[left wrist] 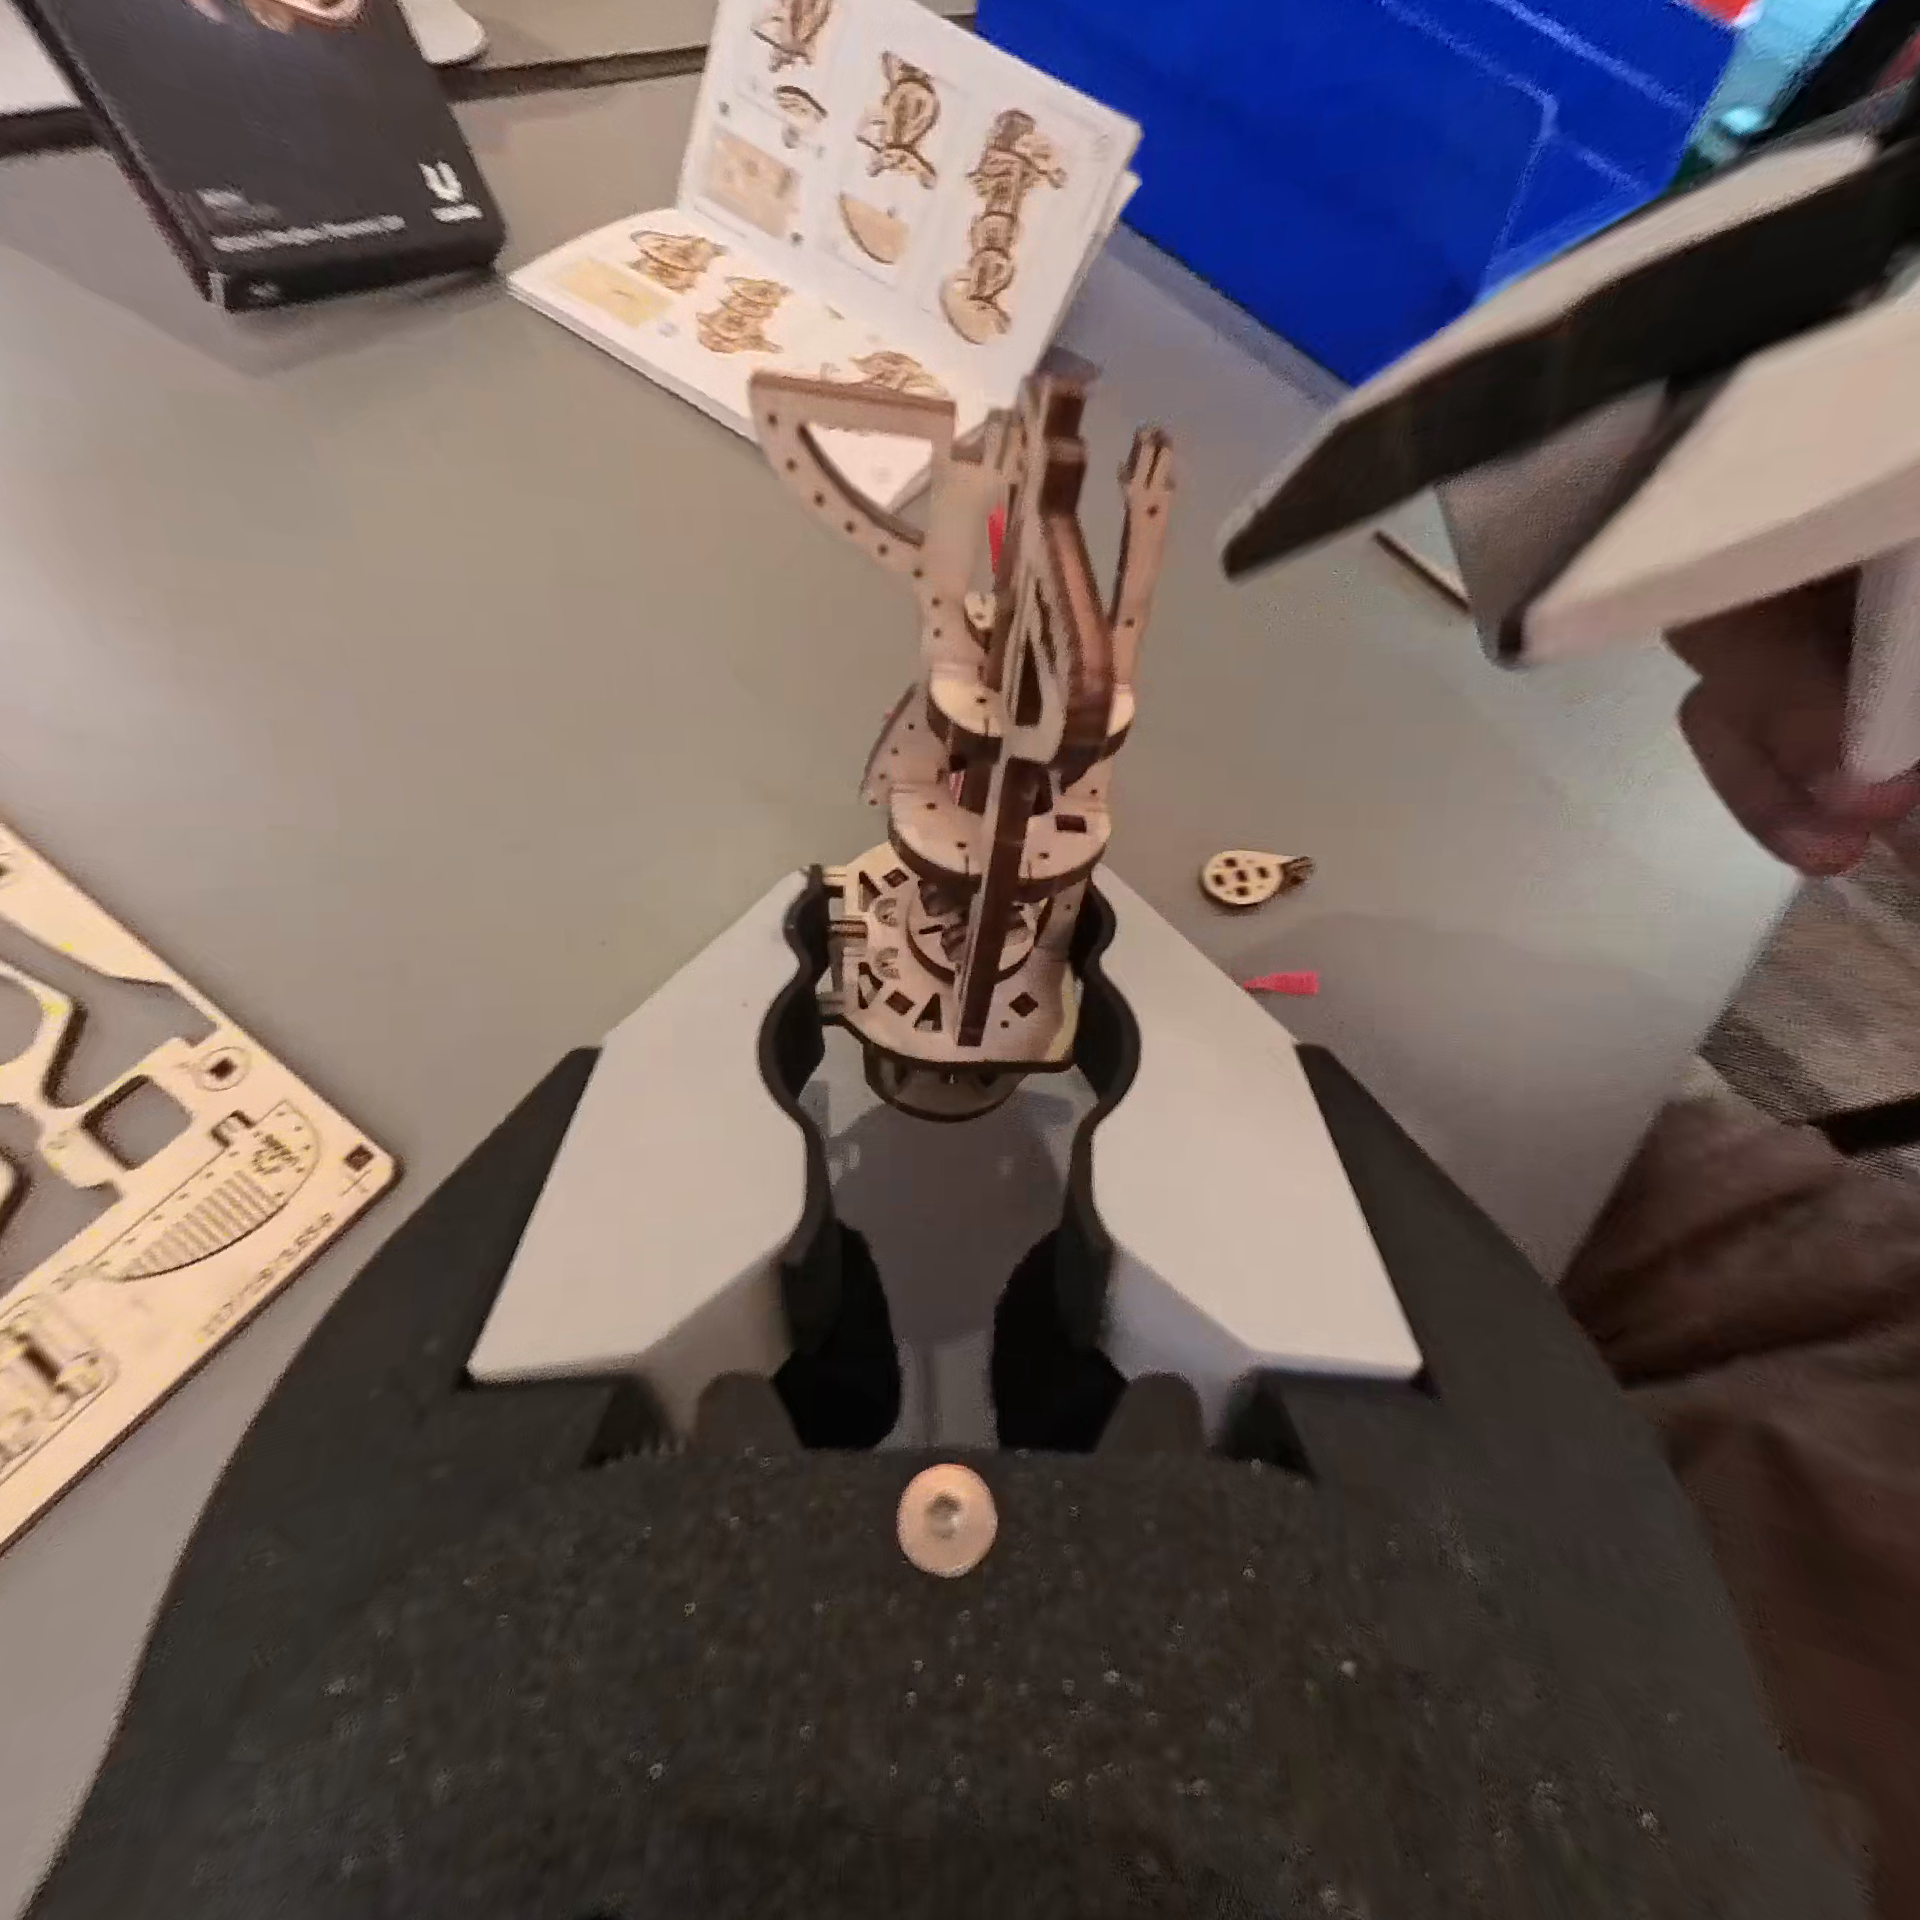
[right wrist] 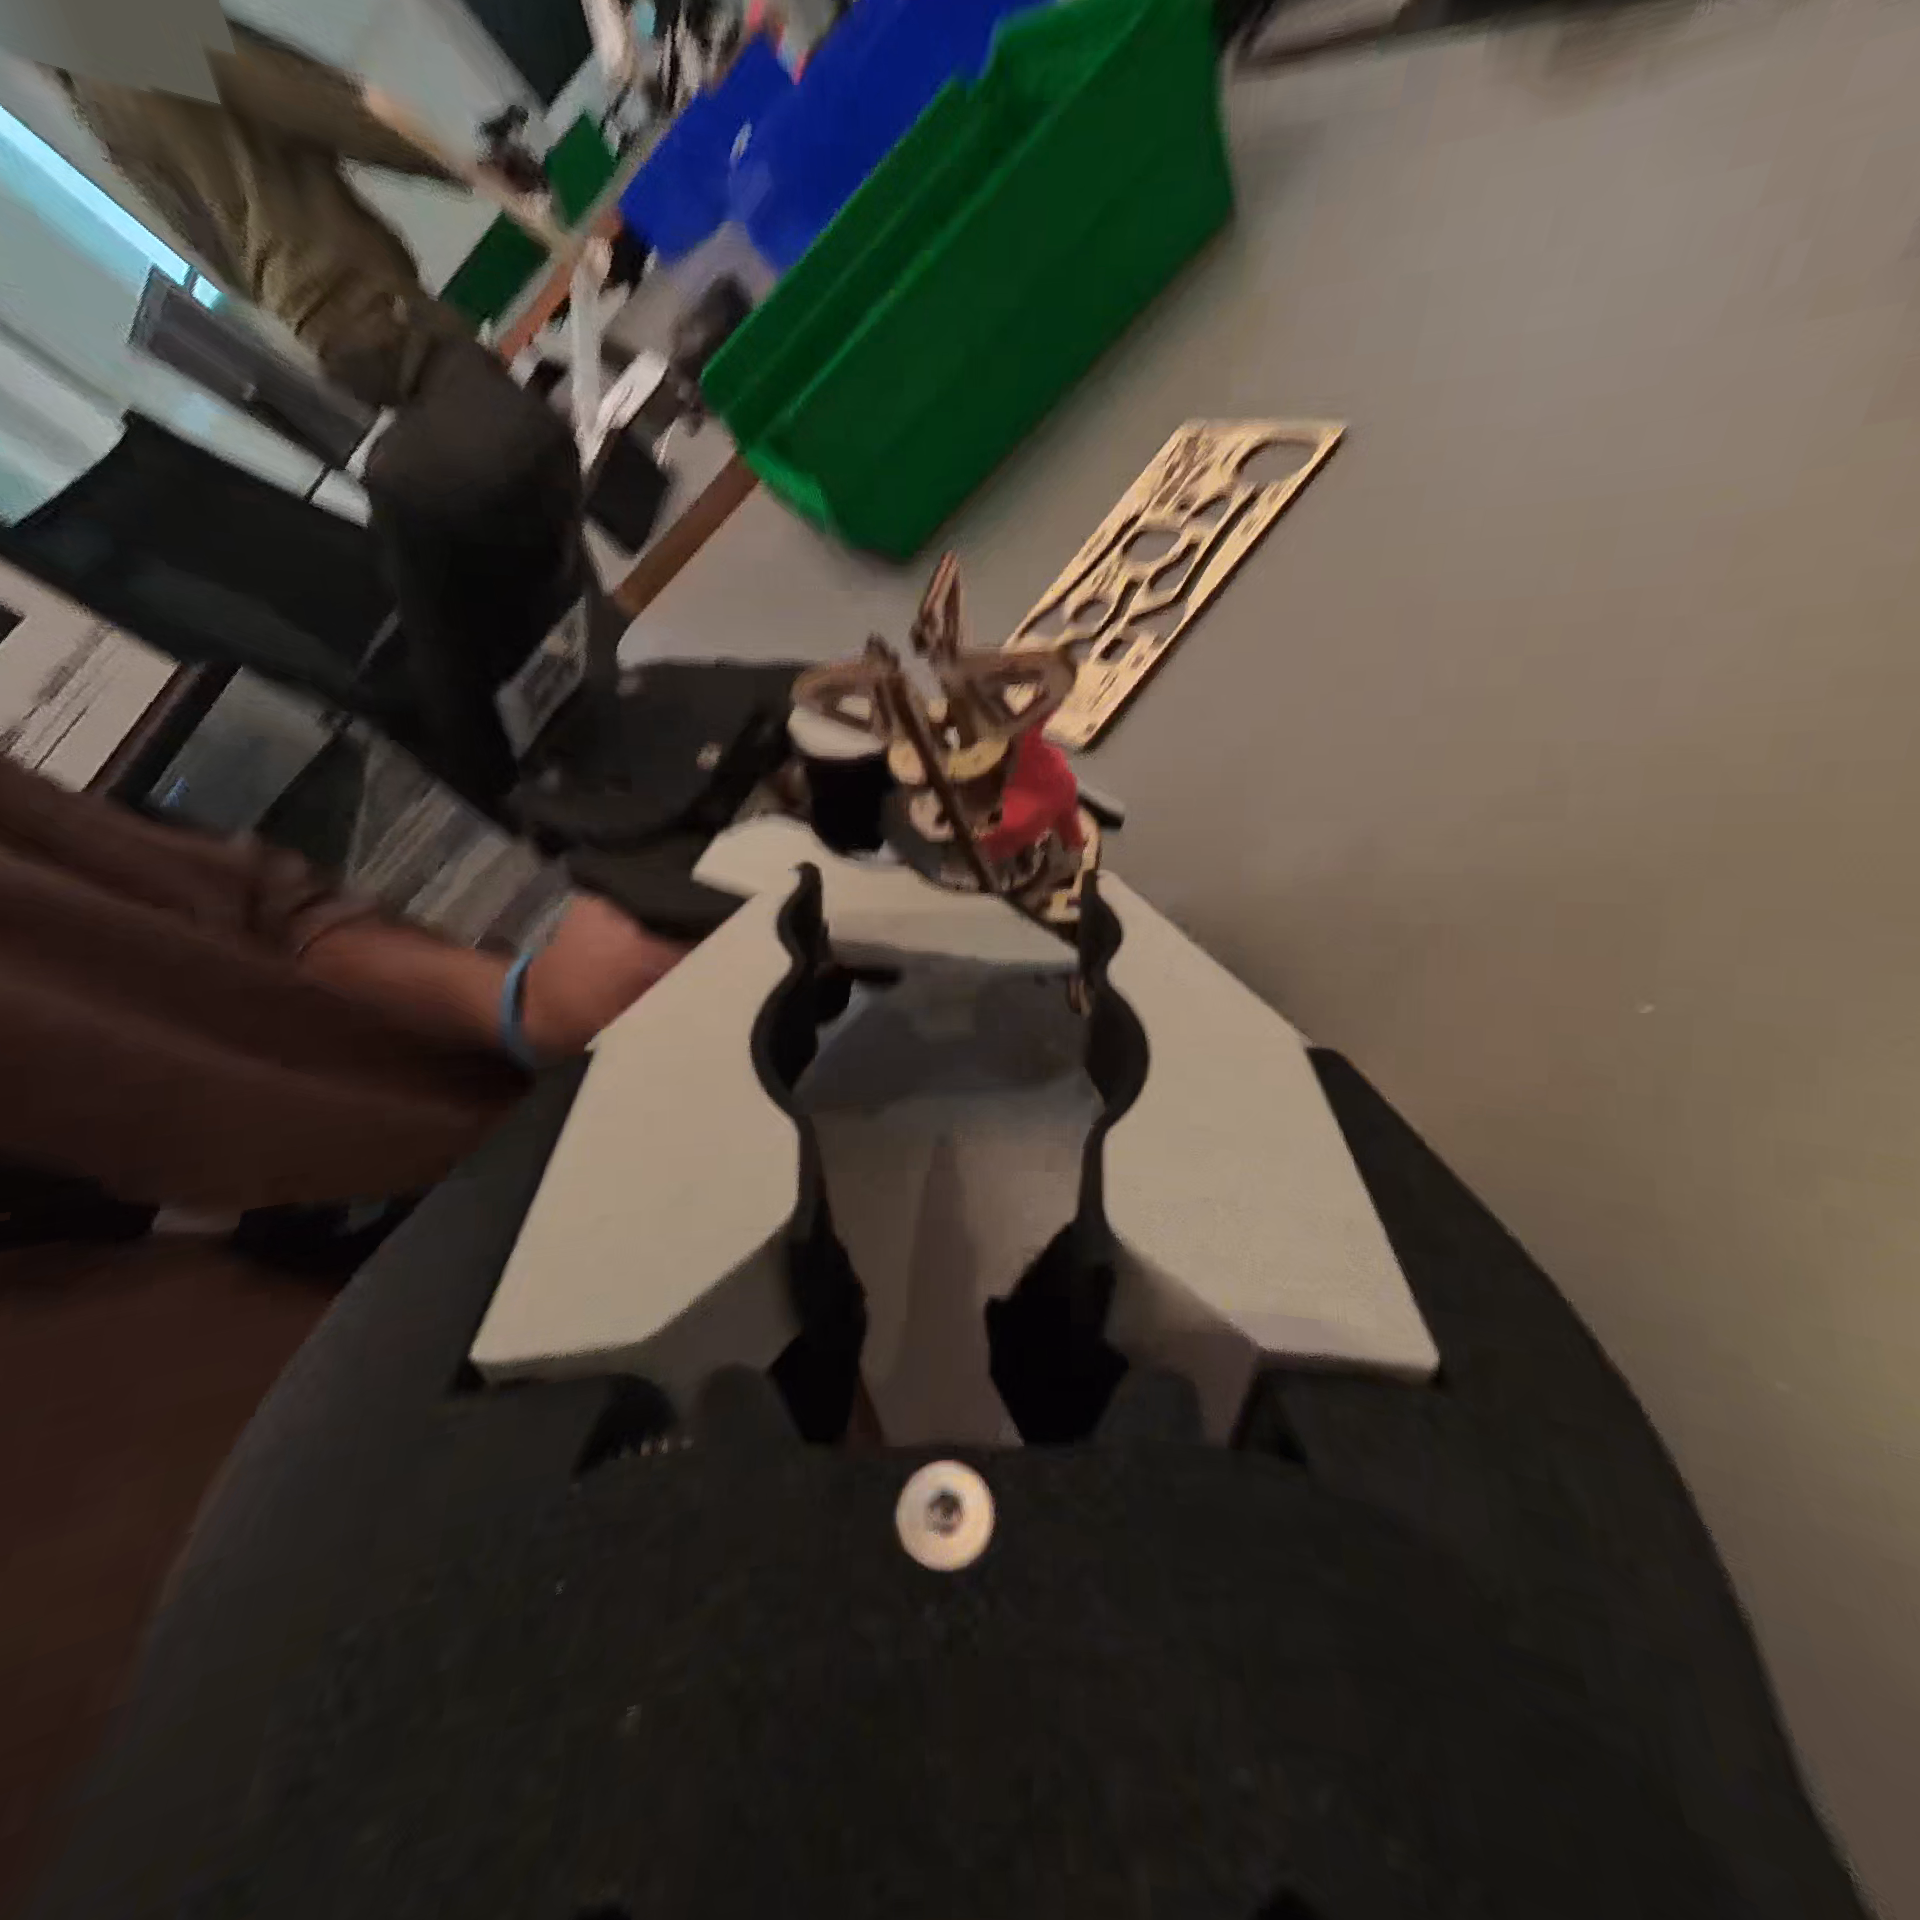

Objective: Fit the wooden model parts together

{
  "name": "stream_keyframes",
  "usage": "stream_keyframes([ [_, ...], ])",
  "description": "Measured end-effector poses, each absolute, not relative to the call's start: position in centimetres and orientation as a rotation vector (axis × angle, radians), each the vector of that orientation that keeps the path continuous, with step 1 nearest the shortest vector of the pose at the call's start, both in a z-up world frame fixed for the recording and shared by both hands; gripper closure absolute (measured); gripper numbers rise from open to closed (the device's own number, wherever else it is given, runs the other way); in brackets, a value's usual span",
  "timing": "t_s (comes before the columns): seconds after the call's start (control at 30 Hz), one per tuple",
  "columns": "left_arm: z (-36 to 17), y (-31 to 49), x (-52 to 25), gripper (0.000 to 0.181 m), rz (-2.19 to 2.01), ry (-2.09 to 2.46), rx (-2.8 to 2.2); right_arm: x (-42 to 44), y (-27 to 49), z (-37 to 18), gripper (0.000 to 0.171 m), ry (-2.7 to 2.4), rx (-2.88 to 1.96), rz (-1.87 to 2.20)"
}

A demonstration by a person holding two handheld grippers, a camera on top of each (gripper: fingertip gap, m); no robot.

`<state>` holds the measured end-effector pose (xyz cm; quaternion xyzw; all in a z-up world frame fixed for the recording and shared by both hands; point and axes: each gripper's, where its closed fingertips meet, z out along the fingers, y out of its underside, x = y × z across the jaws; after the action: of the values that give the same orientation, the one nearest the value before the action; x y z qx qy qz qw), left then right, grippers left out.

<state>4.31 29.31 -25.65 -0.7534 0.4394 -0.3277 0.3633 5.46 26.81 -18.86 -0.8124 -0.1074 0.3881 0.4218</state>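
On the grey matte table [left wrist: 436, 644], at the left edge of the left wrist view, lies a flat plywood sheet [left wrist: 156, 1174] of pale laser-cut wood with dark burnt edges and empty cut-outs where parts have been taken out. Beyond it, at the far left, sits a black box [left wrist: 281, 145] with a smooth, slightly glossy face. Next comes an open instruction booklet [left wrist: 831, 197], its white pages printed with tan drawings of the model, one page standing up.

In the middle, the left gripper [left wrist: 951, 977] is clamped on the wooden model [left wrist: 997, 727]: its grey, flat-faced fingers [left wrist: 686, 1174] with black scalloped inner pads close around the model's round, pierced base, and the model rises beyond the tips as a tall stack of thin discs crossed by upright plates, with a curved, hole-dotted arm and forked prongs at the top. The wood is light, thin plywood with brown scorched edges.

To the right of the model, a small round wooden piece [left wrist: 1252, 878] with holes lies alone on the table, and near it a short red scrap [left wrist: 1283, 982]. A blue bin [left wrist: 1351, 156] of smooth plastic stands behind. At the upper right, the right gripper [left wrist: 1382, 551] hangs tilted above the table, near the model's top but apart from it.

In the right wrist view, blurred, the right gripper [right wrist: 951, 914] has its fingers parted with nothing between them; the model sits just past its right tip.
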Motion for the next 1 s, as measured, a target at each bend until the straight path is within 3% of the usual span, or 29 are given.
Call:
stream_keyframes([
  [0.07,-25.9,29.3,4.4,0.137,-0.775,1.104,-1.948,5.8,27.8,-18.3,0.108,-0.219,-1.958,0.868],
  [0.27,-26.7,27.5,5.9,0.138,-0.791,1.053,-2.003,4.1,28.5,-20.5,0.095,-0.300,-2.015,0.637],
  [0.5,-27.0,26.7,6.2,0.137,-0.806,1.046,-2.000,3.9,27.9,-21.1,0.107,-0.279,-2.000,0.698],
  [0.6,-27.0,26.2,6.2,0.137,-0.871,1.069,-1.999,4.1,27.6,-21.6,0.131,-0.286,-1.996,0.739],
  [0.8,-27.6,26.5,5.4,0.137,-0.787,1.134,-1.974,3.6,27.3,-22.0,0.132,-0.347,-1.963,0.837],
  [1.0,-27.8,27.4,5.9,0.138,-0.712,1.042,-2.021,3.9,28.0,-22.0,0.131,-0.275,-1.887,0.655],
])
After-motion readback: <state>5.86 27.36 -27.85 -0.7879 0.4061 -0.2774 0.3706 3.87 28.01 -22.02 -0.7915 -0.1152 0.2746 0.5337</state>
